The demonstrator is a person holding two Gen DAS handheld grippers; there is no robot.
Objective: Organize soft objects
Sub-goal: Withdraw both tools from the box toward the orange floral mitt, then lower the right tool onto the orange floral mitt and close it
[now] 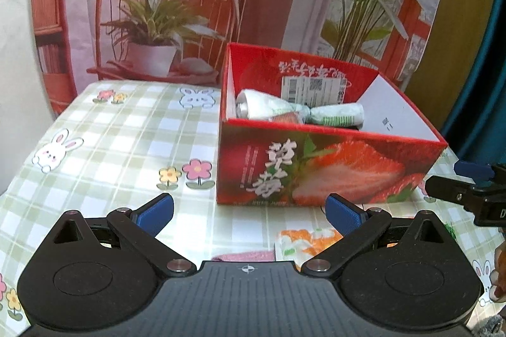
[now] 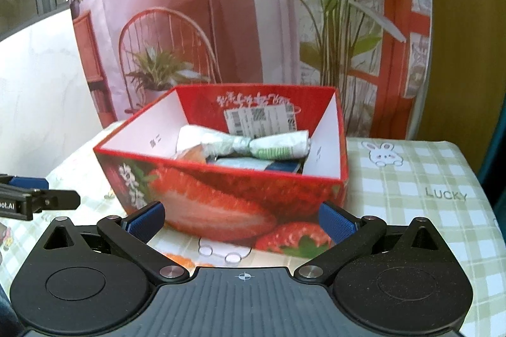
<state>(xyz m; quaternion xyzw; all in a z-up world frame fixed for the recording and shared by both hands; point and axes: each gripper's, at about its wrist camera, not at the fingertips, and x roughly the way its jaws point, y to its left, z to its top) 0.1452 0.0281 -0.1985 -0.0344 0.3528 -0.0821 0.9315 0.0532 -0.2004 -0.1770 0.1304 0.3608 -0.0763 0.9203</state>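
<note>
The left gripper (image 1: pixel 249 212) hangs level and low over the table (image 1: pixel 126 128), its blue-padded fingers (image 1: pixel 156 209) spread wide with nothing between them, aimed at the near wall of the red strawberry-printed cardboard box (image 1: pixel 329 169). Just in front of that wall, between the fingers, lie a white cloth with orange and green print (image 1: pixel 303 240) and a pink soft piece (image 1: pixel 243 256) touching it on the left, both flat on the green checked tablecloth with rabbits and flowers (image 1: pixel 95 147).

The right gripper (image 2: pixel 242 218) hovers level too, its fingers (image 2: pixel 335 224) likewise wide apart and empty, facing the box (image 2: pixel 221 198) from its right-hand corner. The left gripper's tip shows at the left edge of the right wrist view, beside the box.

Inside the box rests a white-and-green printed cloth bundle twisted at its middle (image 2: pixel 249 144), lying across darker folded items (image 2: pixel 278 166) that are too hidden to make out.
</note>
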